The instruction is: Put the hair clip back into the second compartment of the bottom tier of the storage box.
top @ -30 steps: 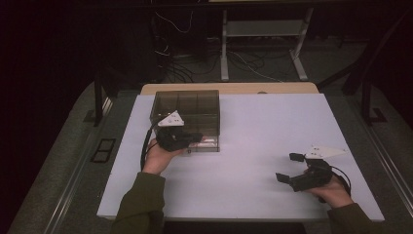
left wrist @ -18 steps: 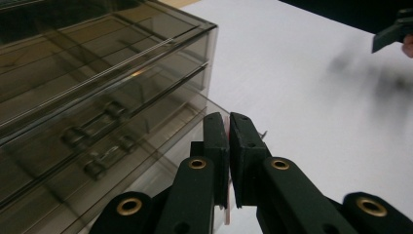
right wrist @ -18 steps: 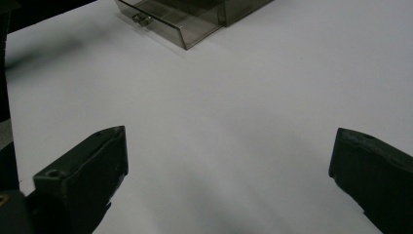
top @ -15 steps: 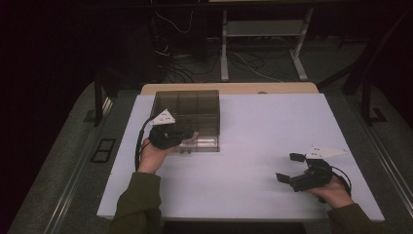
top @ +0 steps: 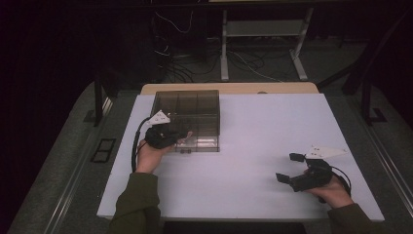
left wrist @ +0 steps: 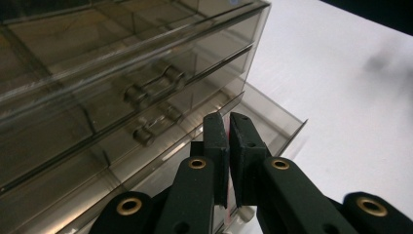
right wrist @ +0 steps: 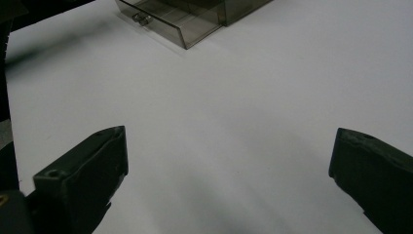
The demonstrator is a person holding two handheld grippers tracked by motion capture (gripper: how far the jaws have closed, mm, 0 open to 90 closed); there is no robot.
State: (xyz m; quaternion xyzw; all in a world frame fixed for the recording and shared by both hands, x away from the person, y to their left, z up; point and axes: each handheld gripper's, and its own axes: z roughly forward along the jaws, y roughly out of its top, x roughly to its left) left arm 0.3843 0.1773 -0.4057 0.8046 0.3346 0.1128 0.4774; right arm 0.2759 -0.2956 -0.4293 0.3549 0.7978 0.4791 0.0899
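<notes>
Where the white worktop fills the middle of the high view, the room around it is dark: grey floor at both sides, a pale wooden edge along the far side, and beyond that a tangle of cables under a metal stand. A smoky transparent drawer box stands at the far left of the worktop, its lowest drawer pulled a little toward the near side. The left hand-held gripper is at that drawer's front; the right hand-held gripper lies well apart, at the near right.

The left gripper view brings out what the high view cannot: the left hand-held gripper is clenched, its pads pressed together with a thin reddish strip between them, just in front of the open drawer, and two clear handles sit on the drawers above. I cannot tell whether it pinches any part of the drawer. The right gripper view shows the right hand-held gripper released, jaws wide over bare worktop, with the drawer box far off.
</notes>
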